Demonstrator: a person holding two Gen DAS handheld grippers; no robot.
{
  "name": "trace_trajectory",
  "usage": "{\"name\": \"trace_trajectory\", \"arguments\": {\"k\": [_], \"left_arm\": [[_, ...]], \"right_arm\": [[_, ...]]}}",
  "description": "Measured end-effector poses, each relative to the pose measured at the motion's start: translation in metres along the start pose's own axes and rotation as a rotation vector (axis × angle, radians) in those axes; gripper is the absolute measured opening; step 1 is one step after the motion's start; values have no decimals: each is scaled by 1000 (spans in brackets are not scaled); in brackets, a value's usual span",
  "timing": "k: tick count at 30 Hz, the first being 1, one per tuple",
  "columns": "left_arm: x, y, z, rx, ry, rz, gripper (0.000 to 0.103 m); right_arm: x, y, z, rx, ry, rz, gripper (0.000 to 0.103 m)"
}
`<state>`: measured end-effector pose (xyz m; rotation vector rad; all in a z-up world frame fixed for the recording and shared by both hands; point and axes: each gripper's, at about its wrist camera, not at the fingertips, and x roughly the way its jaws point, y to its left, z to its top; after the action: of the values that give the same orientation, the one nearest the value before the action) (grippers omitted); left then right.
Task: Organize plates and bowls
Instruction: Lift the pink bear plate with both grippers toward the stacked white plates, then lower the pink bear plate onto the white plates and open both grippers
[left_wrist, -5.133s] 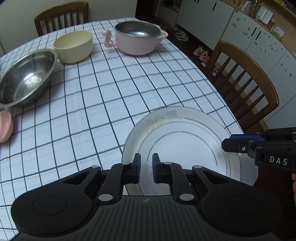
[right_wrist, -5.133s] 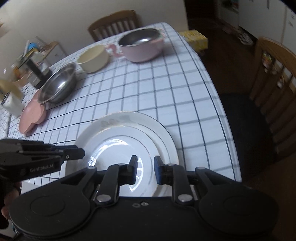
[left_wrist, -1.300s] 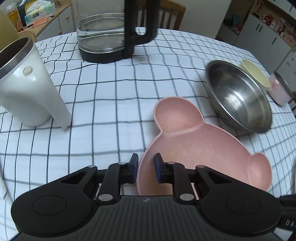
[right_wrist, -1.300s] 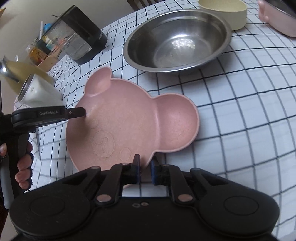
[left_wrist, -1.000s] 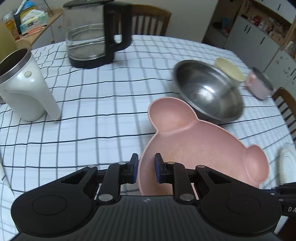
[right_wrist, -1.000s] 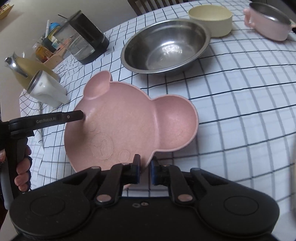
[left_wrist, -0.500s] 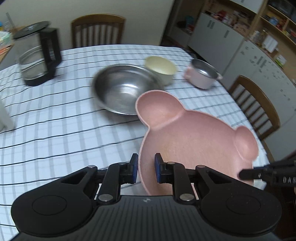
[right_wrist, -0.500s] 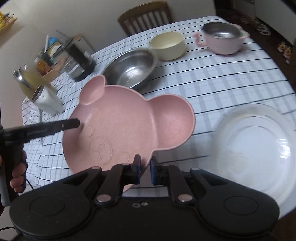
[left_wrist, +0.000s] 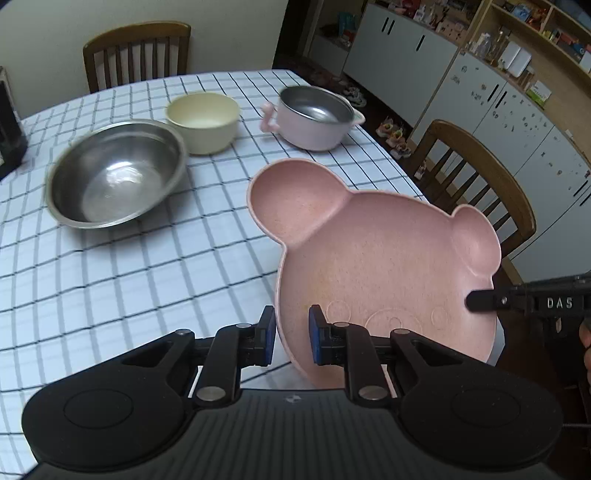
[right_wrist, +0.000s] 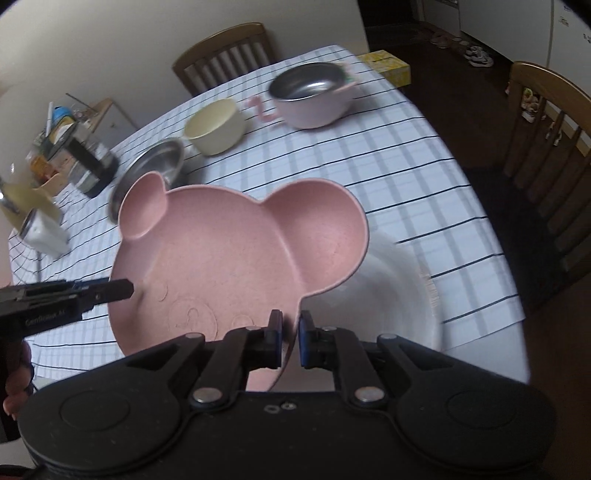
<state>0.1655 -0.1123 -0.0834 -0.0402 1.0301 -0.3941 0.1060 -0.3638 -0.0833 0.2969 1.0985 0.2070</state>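
A pink bear-shaped plate (left_wrist: 384, 266) is held in the air between both grippers. My left gripper (left_wrist: 291, 340) is shut on its near left rim. My right gripper (right_wrist: 290, 339) is shut on its near right rim; the plate shows in the right wrist view too (right_wrist: 236, 266). The plate hangs over the left part of a white plate (right_wrist: 402, 291) that lies near the table's front right edge. Farther back stand a steel bowl (left_wrist: 114, 177), a cream bowl (left_wrist: 202, 121) and a pink pot (left_wrist: 314, 118).
The checked tablecloth (left_wrist: 129, 266) covers the table. Wooden chairs stand at the far side (left_wrist: 136, 55) and the right side (left_wrist: 480, 184). A glass kettle (right_wrist: 88, 162) and a white jug (right_wrist: 44, 229) stand at the far left.
Both grippers have carried the pink bear plate to the right, from beside the steel bowl to over the white plate. Both stay shut on its rim.
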Motion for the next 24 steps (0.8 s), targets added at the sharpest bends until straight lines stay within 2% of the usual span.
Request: {"name": "trace_trajectory", "arguments": {"k": [9,17,24], "left_arm": [[40,-47,-6,-31,61,51,18],[61,-66,-9,-61,111,95,18],[66,-73,-13,-68,114,144,18]], "right_arm": [[12,-59,24,-33,57,-9,10],[29,-82,40,-84,103,6,10],[41,-91,43,-116,130,28,11]]}}
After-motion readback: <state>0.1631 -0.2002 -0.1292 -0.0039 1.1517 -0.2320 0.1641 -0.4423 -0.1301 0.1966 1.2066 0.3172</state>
